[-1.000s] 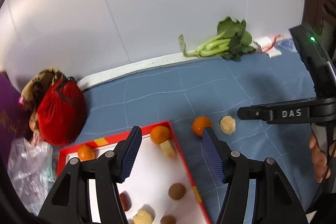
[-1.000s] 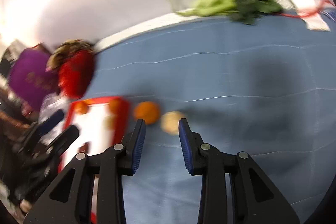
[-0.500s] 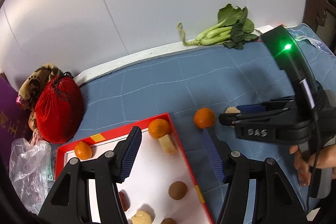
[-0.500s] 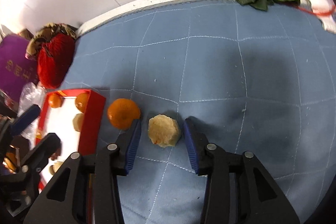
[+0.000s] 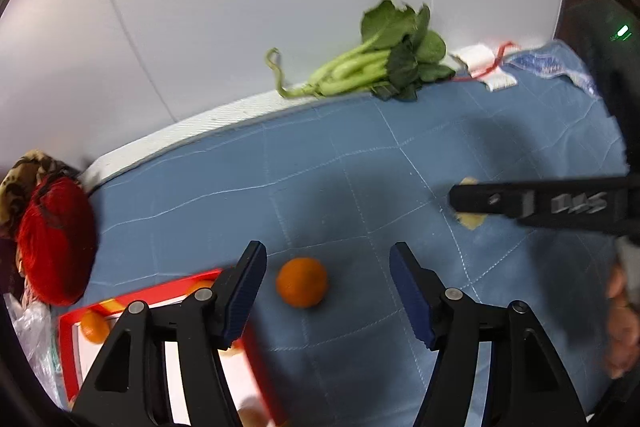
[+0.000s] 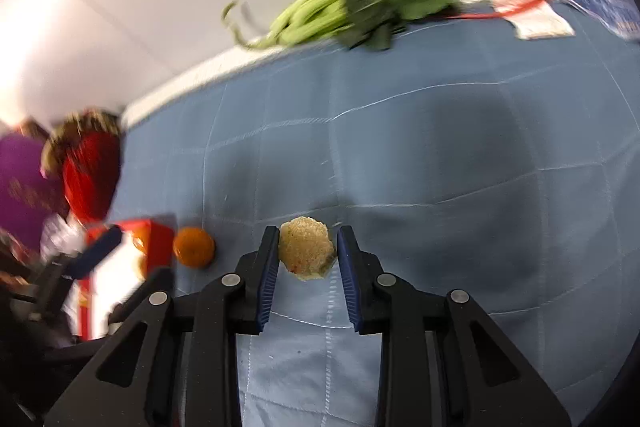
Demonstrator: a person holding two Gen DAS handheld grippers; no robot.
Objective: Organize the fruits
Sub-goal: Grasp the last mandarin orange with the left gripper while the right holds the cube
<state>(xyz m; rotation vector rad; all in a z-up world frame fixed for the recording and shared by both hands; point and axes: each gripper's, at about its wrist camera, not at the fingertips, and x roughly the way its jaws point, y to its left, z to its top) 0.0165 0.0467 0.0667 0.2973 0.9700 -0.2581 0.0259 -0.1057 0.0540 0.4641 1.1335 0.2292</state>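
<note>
An orange tangerine (image 5: 302, 281) lies on the blue quilted cloth, just right of a red-rimmed white tray (image 5: 68, 355). My left gripper (image 5: 328, 287) is open, and the tangerine sits between its fingers, nearer the left one. The tangerine also shows in the right wrist view (image 6: 193, 247). My right gripper (image 6: 307, 255) has its jaws around a pale, rough peeled fruit (image 6: 306, 249), the pads close to its sides. That fruit shows in the left wrist view (image 5: 472, 219), partly hidden behind the right gripper's finger. Another tangerine (image 5: 94, 327) lies in the tray.
A bunch of green leafy vegetables (image 5: 372, 67) lies at the cloth's far edge by the white wall. A red mesh bag (image 5: 56, 243) and a patterned cloth sit at the left. A white tag with red string (image 5: 486, 63) lies far right.
My left gripper moved right, off the tray, until its fingers framed the loose tangerine. My right gripper moved forward and its jaws narrowed around the peeled fruit.
</note>
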